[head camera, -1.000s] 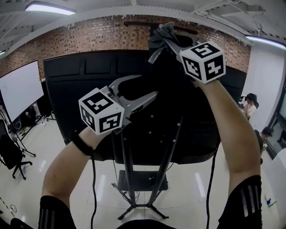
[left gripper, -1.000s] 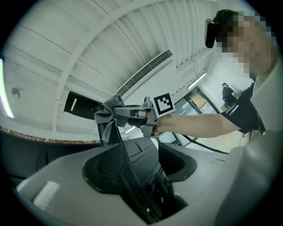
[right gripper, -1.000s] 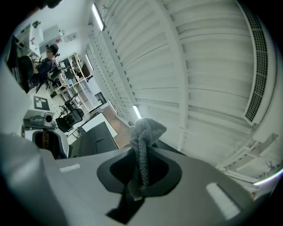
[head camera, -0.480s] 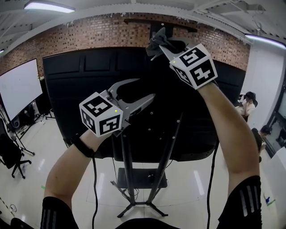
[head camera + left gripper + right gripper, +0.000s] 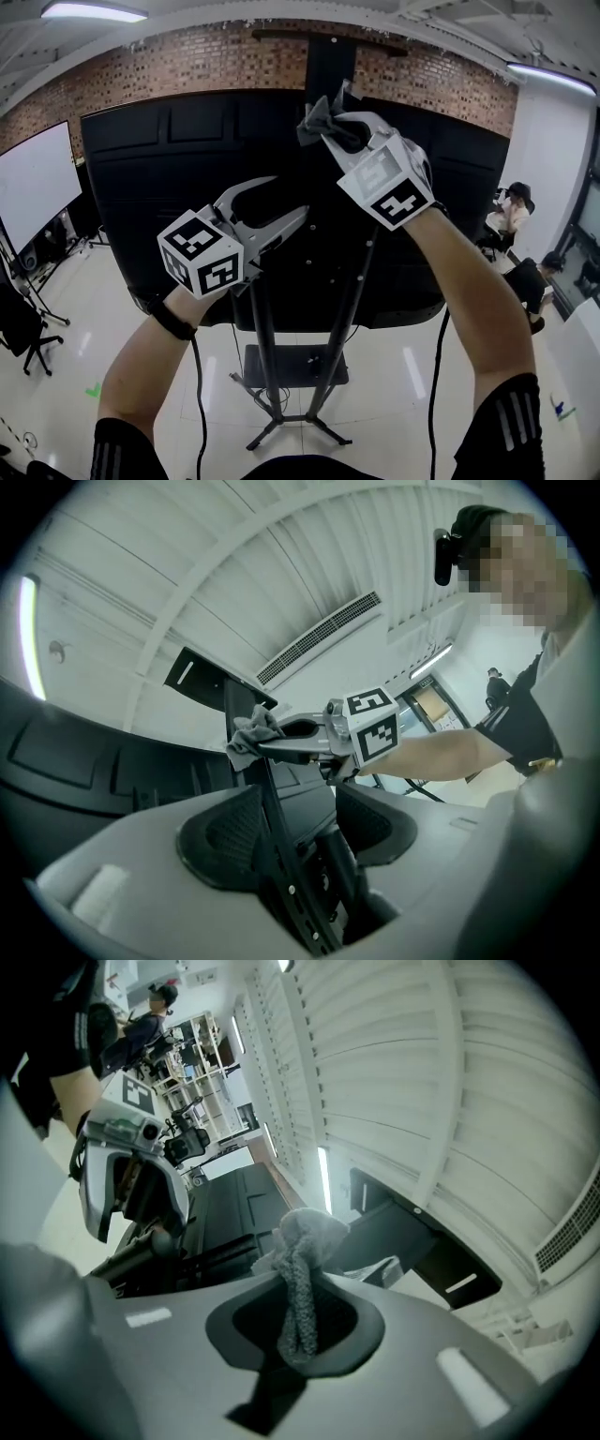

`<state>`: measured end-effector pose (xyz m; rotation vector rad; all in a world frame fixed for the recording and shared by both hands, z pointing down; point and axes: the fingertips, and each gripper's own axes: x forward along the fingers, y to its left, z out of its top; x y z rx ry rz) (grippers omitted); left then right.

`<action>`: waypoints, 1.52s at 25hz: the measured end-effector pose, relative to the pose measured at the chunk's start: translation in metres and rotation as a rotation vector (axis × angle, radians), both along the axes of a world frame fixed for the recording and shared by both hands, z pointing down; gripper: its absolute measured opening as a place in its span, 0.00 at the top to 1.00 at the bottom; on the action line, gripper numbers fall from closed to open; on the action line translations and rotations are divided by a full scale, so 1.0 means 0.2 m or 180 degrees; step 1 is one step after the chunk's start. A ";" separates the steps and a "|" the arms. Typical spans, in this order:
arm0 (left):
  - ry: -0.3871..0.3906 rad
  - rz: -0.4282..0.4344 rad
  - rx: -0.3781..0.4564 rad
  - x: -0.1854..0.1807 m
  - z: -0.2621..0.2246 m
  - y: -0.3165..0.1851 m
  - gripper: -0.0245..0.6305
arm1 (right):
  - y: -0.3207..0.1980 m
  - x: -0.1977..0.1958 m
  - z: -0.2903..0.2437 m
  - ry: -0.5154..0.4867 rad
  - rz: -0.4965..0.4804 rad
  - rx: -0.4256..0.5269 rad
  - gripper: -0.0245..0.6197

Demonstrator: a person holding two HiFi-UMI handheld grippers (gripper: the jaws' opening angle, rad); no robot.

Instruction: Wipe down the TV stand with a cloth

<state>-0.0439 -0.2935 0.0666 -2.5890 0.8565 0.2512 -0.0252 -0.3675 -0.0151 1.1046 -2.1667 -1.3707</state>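
Cloth (image 5: 317, 119), grey nubbly bunch, clamped in right gripper (image 5: 339, 128), left gripper (image 5: 289, 197) gaping, slim black TV stand (image 5: 265, 356)

My head camera looks forward at the black back of the TV (image 5: 141, 187), close up, with both my arms in frame. The camera on my left gripper (image 5: 289, 197) points up along its jaws toward the ceiling and catches my right gripper (image 5: 339, 131). The right gripper's camera also faces upward and catches the left gripper. All three views share the TV.
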 end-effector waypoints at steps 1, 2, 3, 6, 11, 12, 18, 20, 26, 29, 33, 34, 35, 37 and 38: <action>0.0022 0.0003 -0.0016 -0.01 0.01 0.01 0.55 | 0.00 0.00 0.04 0.0057 0.0018 0.0007 0.91; 0.0039 0.0008 -0.0029 -0.01 0.02 0.02 0.55 | 0.00 -0.01 0.08 0.0109 0.0033 0.0014 0.91; 0.0048 0.0018 -0.0033 -0.01 0.03 0.02 0.55 | 0.00 -0.01 0.11 0.0153 0.0047 0.0020 0.91; 0.0032 0.0029 -0.0044 -0.01 0.09 0.03 0.55 | 0.00 -0.03 0.21 0.0291 0.0093 0.0064 0.91; 0.0031 0.0038 -0.0130 -0.01 0.21 0.08 0.55 | 0.00 -0.06 0.39 0.0668 0.0265 0.0128 0.91; 0.0028 0.0035 -0.0148 -0.01 0.24 0.09 0.55 | 0.00 -0.06 0.43 0.0753 0.0312 0.0161 0.91; 0.0042 0.0070 -0.0283 0.00 0.42 0.08 0.55 | -0.02 -0.04 0.63 0.1146 0.0500 0.0306 0.91; 0.0056 0.0084 -0.0327 -0.01 0.47 0.08 0.55 | -0.02 -0.05 0.70 0.1237 0.0533 0.0290 0.91; 0.0003 0.0094 -0.0433 0.00 0.65 0.08 0.55 | -0.02 -0.07 0.97 0.1558 0.0621 0.0245 0.91; 0.0029 0.0102 -0.0532 -0.01 0.75 0.05 0.55 | -0.02 -0.07 1.10 0.1701 0.0663 0.0268 0.91; 0.0096 0.0081 -0.0645 -0.03 0.84 0.03 0.55 | -0.03 -0.07 1.25 0.1853 0.0702 0.0260 0.91; 0.0107 0.0075 -0.0664 -0.03 0.86 0.02 0.55 | -0.03 -0.08 1.28 0.1869 0.0705 0.0246 0.91; 0.0111 0.0068 -0.0681 -0.04 0.88 0.02 0.55 | -0.03 -0.08 1.32 0.1876 0.0705 0.0222 0.91; 0.0095 0.0047 -0.0709 -0.04 0.91 0.02 0.55 | -0.03 -0.08 1.40 0.1883 0.0705 0.0167 0.91; 0.0088 0.0033 -0.0725 -0.04 0.92 0.02 0.55 | -0.03 -0.08 1.43 0.1892 0.0711 0.0154 0.91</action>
